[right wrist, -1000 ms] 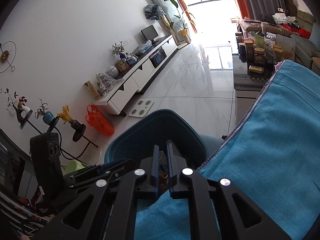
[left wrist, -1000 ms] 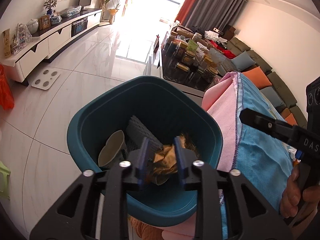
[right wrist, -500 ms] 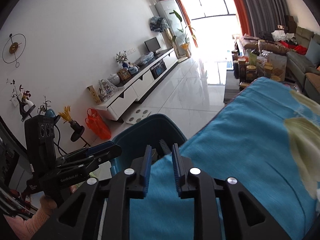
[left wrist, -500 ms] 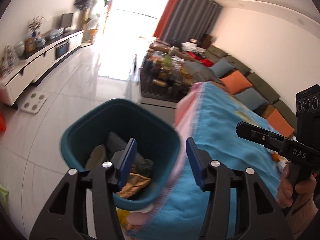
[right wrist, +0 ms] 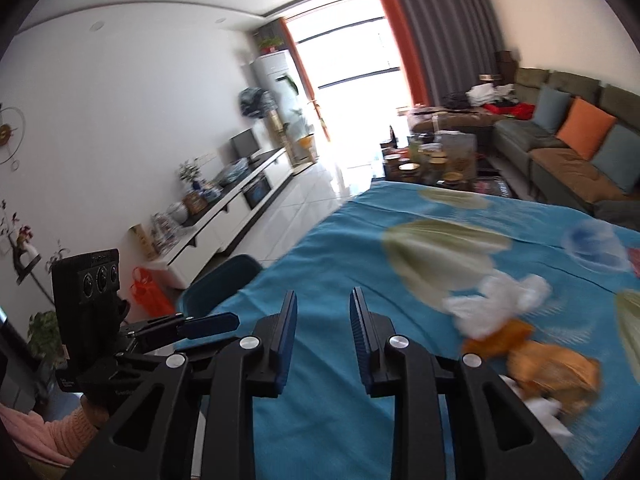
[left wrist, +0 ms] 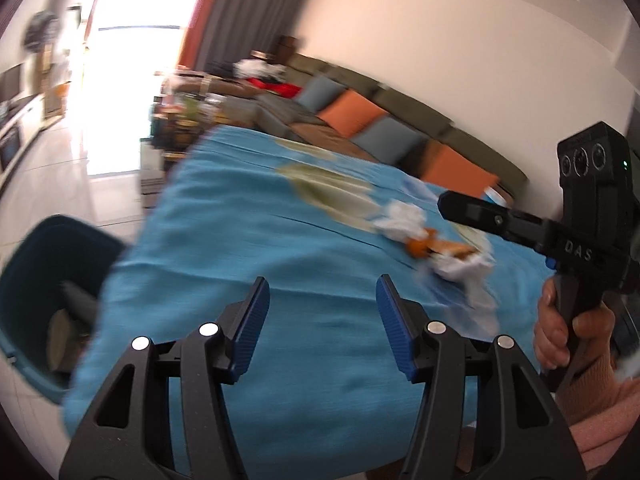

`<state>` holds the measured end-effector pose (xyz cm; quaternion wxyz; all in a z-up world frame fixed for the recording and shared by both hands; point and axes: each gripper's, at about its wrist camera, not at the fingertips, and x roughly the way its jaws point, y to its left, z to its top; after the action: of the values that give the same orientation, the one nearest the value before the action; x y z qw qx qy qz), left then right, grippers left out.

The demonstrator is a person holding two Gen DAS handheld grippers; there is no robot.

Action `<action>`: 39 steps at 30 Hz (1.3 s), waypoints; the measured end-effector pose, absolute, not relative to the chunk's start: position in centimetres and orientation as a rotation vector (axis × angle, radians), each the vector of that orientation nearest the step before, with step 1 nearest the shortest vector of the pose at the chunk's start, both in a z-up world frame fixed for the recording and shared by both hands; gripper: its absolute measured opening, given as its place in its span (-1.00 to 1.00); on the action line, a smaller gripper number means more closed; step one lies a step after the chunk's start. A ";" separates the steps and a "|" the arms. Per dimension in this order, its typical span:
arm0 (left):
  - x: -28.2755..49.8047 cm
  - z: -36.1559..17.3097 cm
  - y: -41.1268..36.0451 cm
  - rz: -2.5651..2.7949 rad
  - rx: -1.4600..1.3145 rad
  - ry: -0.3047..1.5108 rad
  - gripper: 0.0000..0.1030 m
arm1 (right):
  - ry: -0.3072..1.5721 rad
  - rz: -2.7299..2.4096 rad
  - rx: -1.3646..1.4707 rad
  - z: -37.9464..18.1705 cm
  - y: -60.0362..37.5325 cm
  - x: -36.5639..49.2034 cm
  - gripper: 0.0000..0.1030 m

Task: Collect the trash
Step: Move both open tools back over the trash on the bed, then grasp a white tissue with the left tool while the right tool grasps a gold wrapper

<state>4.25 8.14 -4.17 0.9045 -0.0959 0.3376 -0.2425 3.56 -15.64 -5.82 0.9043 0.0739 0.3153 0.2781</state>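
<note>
Trash pile [right wrist: 516,344] at lower right of right-wrist frame, nearer right gripper [right wrist: 323,338]; left gripper [left wrist: 322,322] farther. Both spread, just opening, empty.

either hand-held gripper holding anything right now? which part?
Nothing held. Left hand-held gripper and right hand-held gripper are open, jaws just opening, over the blue cloth.
</note>
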 end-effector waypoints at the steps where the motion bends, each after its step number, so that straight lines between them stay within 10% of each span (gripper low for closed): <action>1: 4.5 -4.3 7.1 -0.527 -0.192 0.705 0.06 | 0.651 0.552 0.158 -6.0 -16.5 3.4 -0.44; 26: 9.7 -6.6 -9.4 -0.801 -0.080 0.881 0.07 | 0.807 0.286 0.613 -14.9 -34.3 5.1 0.06; 33: 10.4 -7.3 -10.3 -0.830 -0.078 0.912 -0.63 | 0.799 0.341 0.639 -15.0 -34.4 5.0 -0.65; 39: 10.0 -7.0 -10.1 -0.837 -0.078 0.894 -0.85 | 0.768 0.361 0.608 -14.0 -34.2 4.2 -0.97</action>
<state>9.95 -10.09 -7.00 0.8175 -0.0366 0.4195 -0.3929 4.18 -34.20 -14.04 0.8670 0.2902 0.3666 0.1725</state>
